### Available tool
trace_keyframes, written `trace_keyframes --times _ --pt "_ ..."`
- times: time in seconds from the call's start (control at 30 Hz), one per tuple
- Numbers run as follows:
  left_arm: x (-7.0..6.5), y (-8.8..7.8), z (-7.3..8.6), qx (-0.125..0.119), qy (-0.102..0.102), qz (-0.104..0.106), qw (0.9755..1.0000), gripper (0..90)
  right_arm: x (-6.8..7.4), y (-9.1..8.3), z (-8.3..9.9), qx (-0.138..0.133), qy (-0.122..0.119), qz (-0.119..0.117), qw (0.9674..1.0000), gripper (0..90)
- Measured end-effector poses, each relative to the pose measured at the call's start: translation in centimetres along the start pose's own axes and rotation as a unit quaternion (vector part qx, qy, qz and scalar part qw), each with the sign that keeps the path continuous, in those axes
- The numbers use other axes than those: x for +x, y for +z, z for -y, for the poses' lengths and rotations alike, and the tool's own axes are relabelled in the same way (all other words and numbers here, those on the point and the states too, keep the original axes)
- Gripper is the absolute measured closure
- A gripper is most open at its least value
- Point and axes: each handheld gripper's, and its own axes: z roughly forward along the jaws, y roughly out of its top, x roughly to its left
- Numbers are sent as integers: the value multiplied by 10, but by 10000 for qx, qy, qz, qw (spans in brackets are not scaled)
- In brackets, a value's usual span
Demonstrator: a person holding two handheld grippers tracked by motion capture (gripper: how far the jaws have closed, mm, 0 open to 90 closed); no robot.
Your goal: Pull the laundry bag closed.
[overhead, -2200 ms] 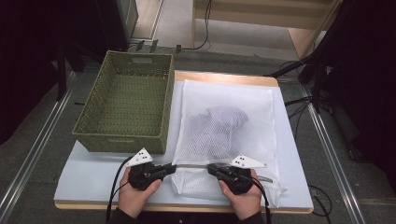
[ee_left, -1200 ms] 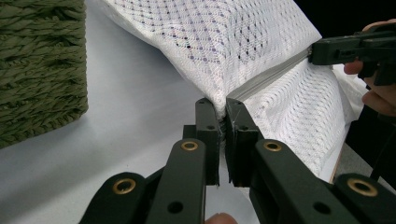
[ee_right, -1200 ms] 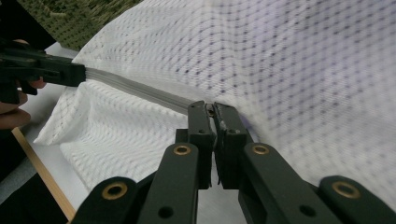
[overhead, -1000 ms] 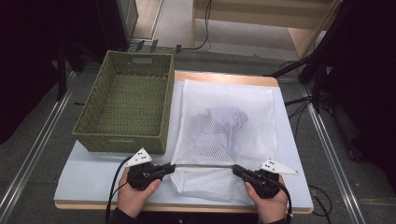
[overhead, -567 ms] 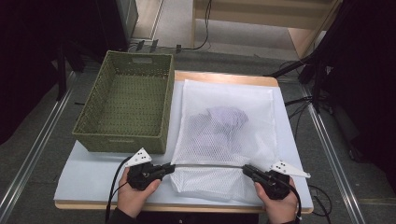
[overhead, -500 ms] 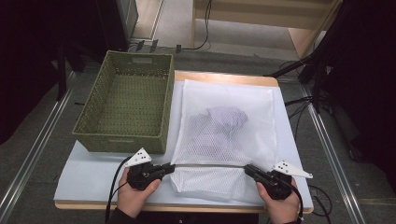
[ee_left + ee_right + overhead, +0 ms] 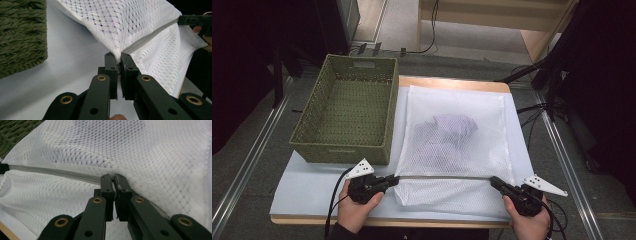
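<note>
Mesh bag [image 7: 457, 145]: a white net laundry bag is laid flat on the white table cover [image 7: 312, 182], just to the right of the basket, with its near end folded under toward the person.
Contents: a pale lilac bundle of cloth [image 7: 452, 131] is seen through the netting, in the middle of the bag.
Zipper [image 7: 447, 176]: a grey zipper line is stretched straight across the near part of the bag, from one gripper to the other.
Left gripper [image 7: 119, 63]: the jaws are closed almost fully, and the left end of the zipper seam is pinched between the pads; in the high view the gripper [image 7: 393, 180] is held low over the cover at the bag's near left corner.
Right gripper [image 7: 114, 180]: the jaws are closed nearly tight on a small piece at the zipper line, most likely the slider, though it is too small to be told for sure; in the high view the gripper [image 7: 496, 183] is placed at the bag's near right edge.
Hands: each gripper is grasped from below by a hand, the left hand [image 7: 354, 212] and the right hand [image 7: 527, 222], at the table's near edge.
Basket [image 7: 344, 152]: a green woven basket is set on the left of the table, just beside the bag, and nothing is seen in it.
</note>
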Motion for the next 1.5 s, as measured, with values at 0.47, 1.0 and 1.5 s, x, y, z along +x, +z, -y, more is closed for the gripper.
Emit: trace_keyframes --times 0.47,1.0,1.5 --pt "-1 1 0 9 30 3 10000 859 -25 -20 2 -173 177 292 9993 877" --pt "-2 1 0 20 27 8 10000 860 -36 -27 1 -204 223 557 9980 877" --pt "-3 1 -1 16 108 -32 9999 865 -42 -29 0 -172 197 712 9971 877"
